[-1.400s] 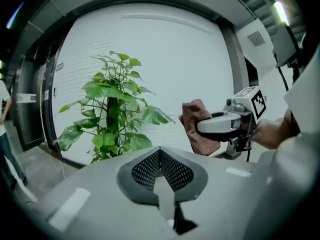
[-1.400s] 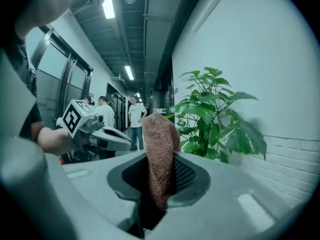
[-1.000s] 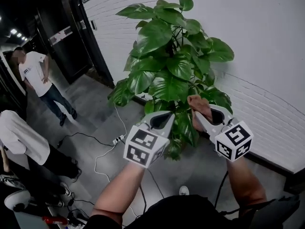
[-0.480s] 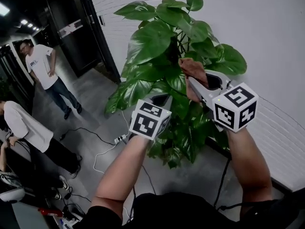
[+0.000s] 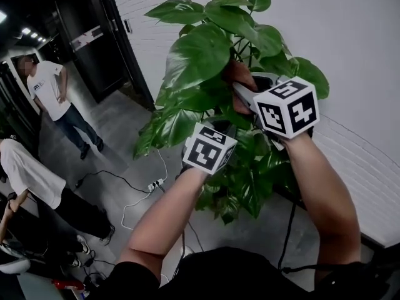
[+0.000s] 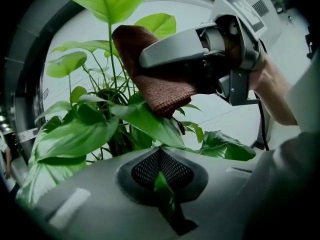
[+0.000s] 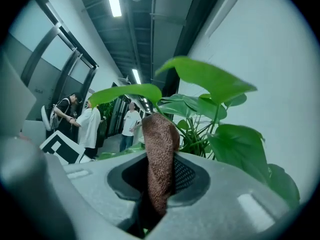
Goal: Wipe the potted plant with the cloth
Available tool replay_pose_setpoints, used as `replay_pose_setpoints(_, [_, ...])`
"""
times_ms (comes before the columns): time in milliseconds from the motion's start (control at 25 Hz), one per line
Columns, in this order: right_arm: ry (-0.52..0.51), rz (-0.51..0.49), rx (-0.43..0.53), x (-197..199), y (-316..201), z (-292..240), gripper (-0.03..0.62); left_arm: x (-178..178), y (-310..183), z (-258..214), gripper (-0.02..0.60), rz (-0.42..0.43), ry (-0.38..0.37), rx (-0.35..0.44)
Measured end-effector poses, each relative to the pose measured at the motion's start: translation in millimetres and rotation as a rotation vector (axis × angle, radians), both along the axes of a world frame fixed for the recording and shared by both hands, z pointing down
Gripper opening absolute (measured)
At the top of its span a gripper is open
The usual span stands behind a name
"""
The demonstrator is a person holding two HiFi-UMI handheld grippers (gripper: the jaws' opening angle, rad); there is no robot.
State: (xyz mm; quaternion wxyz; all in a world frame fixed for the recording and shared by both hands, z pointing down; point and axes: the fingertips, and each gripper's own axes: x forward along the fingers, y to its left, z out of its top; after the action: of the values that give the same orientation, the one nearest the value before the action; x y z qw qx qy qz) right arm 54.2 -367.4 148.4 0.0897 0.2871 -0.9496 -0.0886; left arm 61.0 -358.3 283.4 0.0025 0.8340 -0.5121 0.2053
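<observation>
The potted plant (image 5: 212, 55) with broad green leaves stands against the white wall; its pot is hidden. My right gripper (image 5: 240, 89) is shut on a brown cloth (image 5: 236, 72) and reaches in among the upper leaves. In the right gripper view the cloth (image 7: 160, 149) sticks up from between the jaws. From the left gripper view the cloth (image 6: 155, 79) rests on top of a long leaf (image 6: 145, 120). My left gripper (image 5: 212, 125) sits lower and left of the right one, its jaws shut on a strip of green leaf (image 6: 163, 186).
A white brick wall (image 5: 356, 36) runs behind the plant, with dark doors (image 5: 94, 36) to the left. One person (image 5: 49, 92) stands on the grey floor and another (image 5: 28, 174) bends over at the left edge. Cables and a power strip (image 5: 153, 184) lie on the floor.
Both grippers have risen into the plant. The right one carried the cloth up and left from the lower leaves to the upper ones; the left moved up beneath it.
</observation>
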Motion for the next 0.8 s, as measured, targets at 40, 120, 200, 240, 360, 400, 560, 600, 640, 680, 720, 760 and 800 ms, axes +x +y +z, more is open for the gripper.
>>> replay_pose_setpoints(40, [0.003, 0.011, -0.011, -3, -5, 5, 0.064, 2, -4, 1, 0.017, 0.012, 0.005, -0.009])
replay_pose_setpoints(120, [0.015, 0.022, -0.035, -8, -10, 16, 0.064, 3, -9, 3, 0.017, 0.031, 0.019, -0.021])
replay_pose_setpoints(200, [0.032, 0.029, -0.050, -11, -14, 25, 0.064, 4, -12, 2, 0.017, 0.046, 0.022, -0.018])
replay_pose_setpoints(240, [0.039, 0.035, -0.056, -11, -15, 29, 0.064, 5, -13, 1, 0.017, 0.055, 0.025, -0.016])
replay_pose_setpoints(360, [0.046, 0.045, -0.075, -9, -18, 38, 0.064, 7, -15, 0, 0.017, 0.079, 0.045, -0.004])
replay_pose_setpoints(400, [0.045, 0.043, -0.079, -9, -17, 40, 0.064, 7, -15, -1, 0.017, 0.084, 0.053, 0.002])
replay_pose_setpoints(560, [0.052, 0.017, -0.091, -10, -10, 49, 0.064, 9, -14, -4, 0.017, 0.093, 0.077, 0.021])
replay_pose_setpoints(600, [0.057, 0.012, -0.093, -10, -9, 51, 0.064, 9, -13, -4, 0.017, 0.091, 0.081, 0.024])
replay_pose_setpoints(640, [0.061, 0.007, -0.096, -10, -8, 53, 0.064, 10, -13, -4, 0.017, 0.087, 0.084, 0.027])
replay_pose_setpoints(680, [0.064, 0.002, -0.098, -11, -7, 56, 0.064, 10, -13, -3, 0.017, 0.080, 0.087, 0.030])
replay_pose_setpoints(720, [0.067, -0.004, -0.101, -11, -6, 58, 0.064, 10, -13, -3, 0.017, 0.072, 0.090, 0.032])
replay_pose_setpoints(760, [0.067, -0.010, -0.104, -11, -4, 60, 0.064, 10, -12, -2, 0.017, 0.066, 0.092, 0.036])
replay_pose_setpoints(800, [0.066, -0.015, -0.109, -10, -3, 62, 0.064, 10, -11, -2, 0.017, 0.061, 0.092, 0.041])
